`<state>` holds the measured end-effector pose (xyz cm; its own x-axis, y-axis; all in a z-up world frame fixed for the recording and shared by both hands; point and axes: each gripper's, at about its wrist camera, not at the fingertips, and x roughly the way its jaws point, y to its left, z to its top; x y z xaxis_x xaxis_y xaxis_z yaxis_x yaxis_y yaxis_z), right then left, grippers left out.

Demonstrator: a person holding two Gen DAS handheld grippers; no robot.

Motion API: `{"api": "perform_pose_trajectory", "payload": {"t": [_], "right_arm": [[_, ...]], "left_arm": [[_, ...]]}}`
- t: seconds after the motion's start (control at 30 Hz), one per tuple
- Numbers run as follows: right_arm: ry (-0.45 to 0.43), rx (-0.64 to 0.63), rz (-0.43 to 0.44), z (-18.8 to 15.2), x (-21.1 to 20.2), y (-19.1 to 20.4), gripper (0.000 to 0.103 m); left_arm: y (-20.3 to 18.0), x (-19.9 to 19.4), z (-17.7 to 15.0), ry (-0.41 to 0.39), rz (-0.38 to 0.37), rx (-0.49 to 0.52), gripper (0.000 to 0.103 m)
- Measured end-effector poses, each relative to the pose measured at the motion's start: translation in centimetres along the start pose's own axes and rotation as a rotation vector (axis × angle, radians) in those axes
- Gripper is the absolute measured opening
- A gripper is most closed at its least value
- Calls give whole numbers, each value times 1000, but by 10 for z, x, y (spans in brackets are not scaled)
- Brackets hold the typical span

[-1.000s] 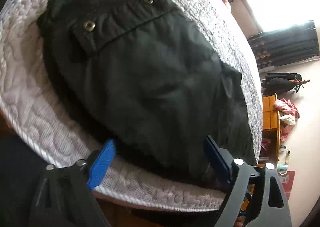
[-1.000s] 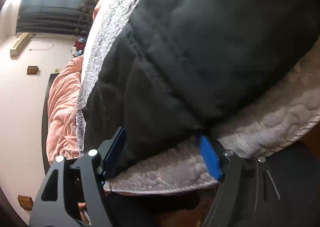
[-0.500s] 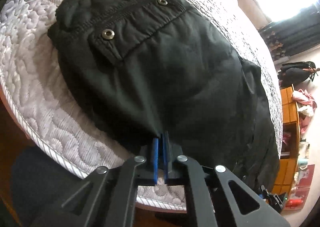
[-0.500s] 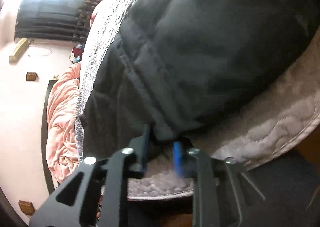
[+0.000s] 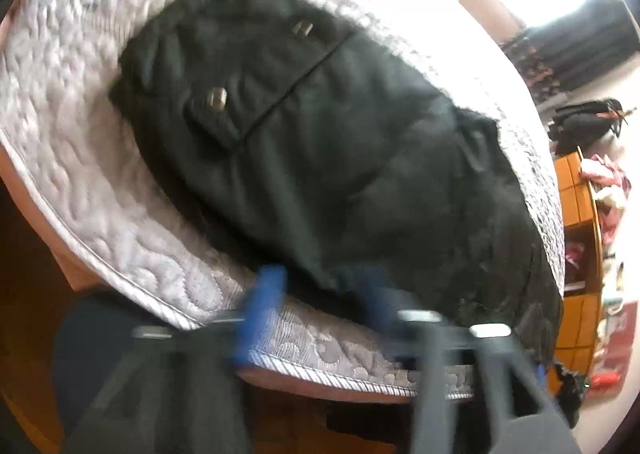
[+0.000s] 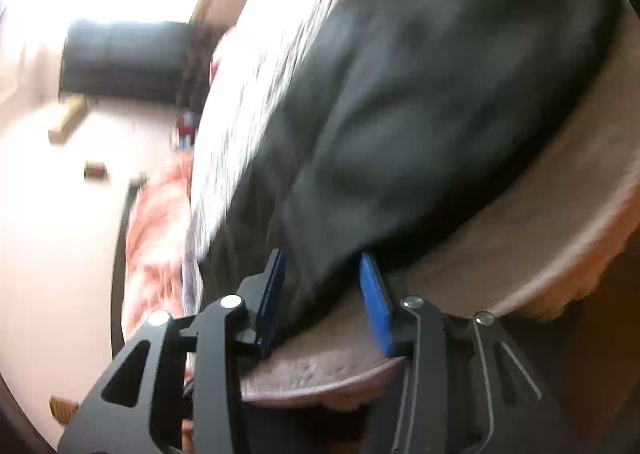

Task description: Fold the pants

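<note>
The black pants (image 5: 328,158) lie in a folded bundle on the quilted mattress (image 5: 80,182), their near hem along the bed's front edge and their long axis running across in front of both hands; the snap-buttoned pocket end sits toward the left side. The left tongs (image 5: 316,306) have just been opening and stand wide, astride the hem's edge with nothing pinched, though blur makes contact hard to judge; the right tongs (image 6: 322,294) have also just been opening, half spread with a ridge of cloth between the pads, seemingly not clamped.
</note>
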<state>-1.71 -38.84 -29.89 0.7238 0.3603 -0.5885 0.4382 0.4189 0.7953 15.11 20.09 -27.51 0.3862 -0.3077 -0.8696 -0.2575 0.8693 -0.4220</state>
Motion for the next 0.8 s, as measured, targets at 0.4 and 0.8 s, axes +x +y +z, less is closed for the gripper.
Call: {"api": "perform_pose_trajectory", "payload": {"t": [0.4,0.8], "right_arm": [[-361,249,31,74,-112,-122,64],[-372,240,112,83,-100,-143,66]], "left_arm": [[-45,15,23,-33,60,163,86],[-53,33,24,12,159,230,87]]}}
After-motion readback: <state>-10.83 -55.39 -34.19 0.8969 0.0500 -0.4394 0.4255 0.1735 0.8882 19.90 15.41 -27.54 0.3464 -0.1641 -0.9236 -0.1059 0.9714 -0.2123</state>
